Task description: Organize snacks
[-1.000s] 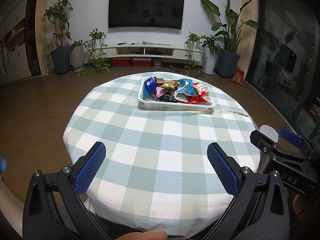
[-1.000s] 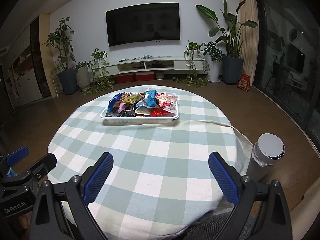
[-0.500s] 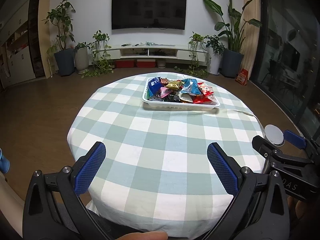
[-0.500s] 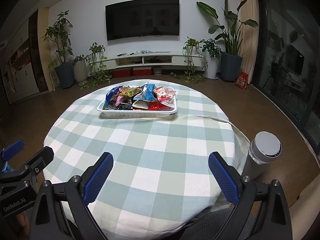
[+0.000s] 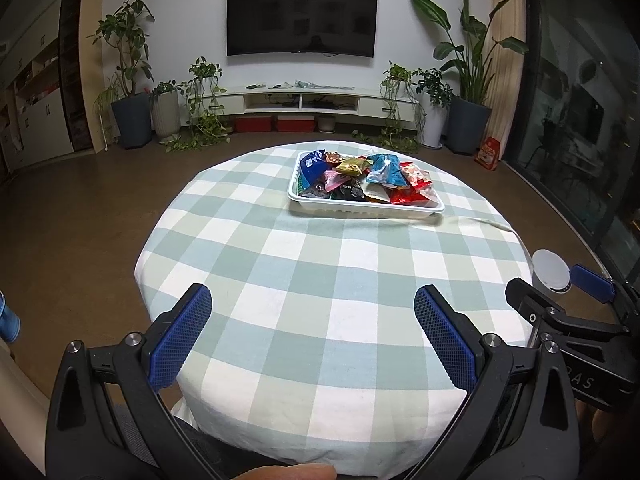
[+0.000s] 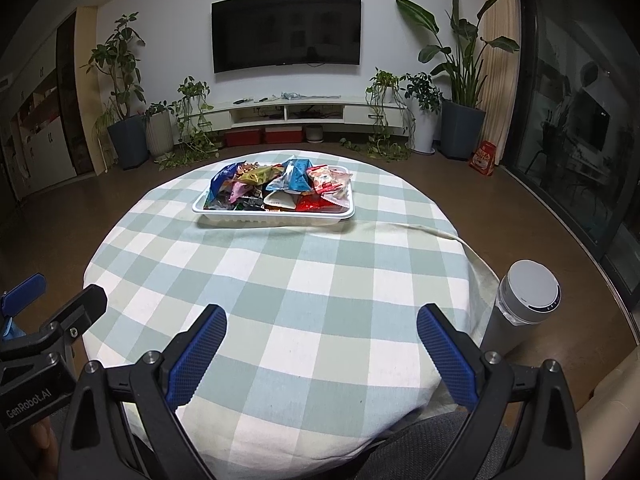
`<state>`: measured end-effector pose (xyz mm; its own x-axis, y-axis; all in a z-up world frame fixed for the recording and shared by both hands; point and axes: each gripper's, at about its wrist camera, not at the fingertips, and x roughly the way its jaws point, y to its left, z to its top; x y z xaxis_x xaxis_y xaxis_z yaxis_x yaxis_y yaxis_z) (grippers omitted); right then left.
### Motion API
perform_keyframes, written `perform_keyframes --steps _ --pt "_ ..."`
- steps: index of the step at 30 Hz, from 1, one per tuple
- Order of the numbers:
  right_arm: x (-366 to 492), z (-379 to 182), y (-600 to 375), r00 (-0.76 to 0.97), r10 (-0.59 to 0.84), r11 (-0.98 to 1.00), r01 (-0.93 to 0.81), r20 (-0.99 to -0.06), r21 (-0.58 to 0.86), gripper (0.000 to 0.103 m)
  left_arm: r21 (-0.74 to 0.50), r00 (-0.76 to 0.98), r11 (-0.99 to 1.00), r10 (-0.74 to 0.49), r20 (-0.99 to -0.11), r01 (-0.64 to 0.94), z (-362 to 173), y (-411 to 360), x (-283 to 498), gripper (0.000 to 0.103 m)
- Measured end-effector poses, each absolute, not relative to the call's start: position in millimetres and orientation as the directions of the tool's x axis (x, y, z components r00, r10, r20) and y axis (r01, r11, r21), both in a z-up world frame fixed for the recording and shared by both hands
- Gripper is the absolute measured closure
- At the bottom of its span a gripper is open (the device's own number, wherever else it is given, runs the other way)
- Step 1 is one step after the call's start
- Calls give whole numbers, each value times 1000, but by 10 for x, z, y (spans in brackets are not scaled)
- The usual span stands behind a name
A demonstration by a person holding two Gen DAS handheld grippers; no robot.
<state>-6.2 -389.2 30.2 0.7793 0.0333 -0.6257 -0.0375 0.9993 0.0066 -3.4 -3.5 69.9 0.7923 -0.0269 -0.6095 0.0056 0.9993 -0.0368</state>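
The white tray (image 6: 273,216) heaped with snack packets (image 6: 280,188) is seen far across the checked counter (image 6: 280,300), ahead of both empty, wide-open claws, left claw (image 5: 312,336) and right claw (image 6: 320,354), about equally distant.

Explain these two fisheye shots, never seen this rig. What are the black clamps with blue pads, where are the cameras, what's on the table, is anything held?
No robot arm: a person holds a two-finger gripper in each hand, each with a camera looking forward along its fingers. One picture is from the left gripper, the other from the right gripper; each also shows its neighbour at the frame edge. Both are open and hold nothing. Ahead is a round table under a checked tablecloth. On its far side sits a white tray piled with snack packets. A grey cylinder with a white top stands beside the table on the right.
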Motion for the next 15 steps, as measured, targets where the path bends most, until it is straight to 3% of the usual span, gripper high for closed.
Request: perform_keyframes --steps 15 --pt "-67 241 -3875 774 33 999 -40 -632 4 5 -34 791 999 -24 -611 5 677 -30 -38 0"
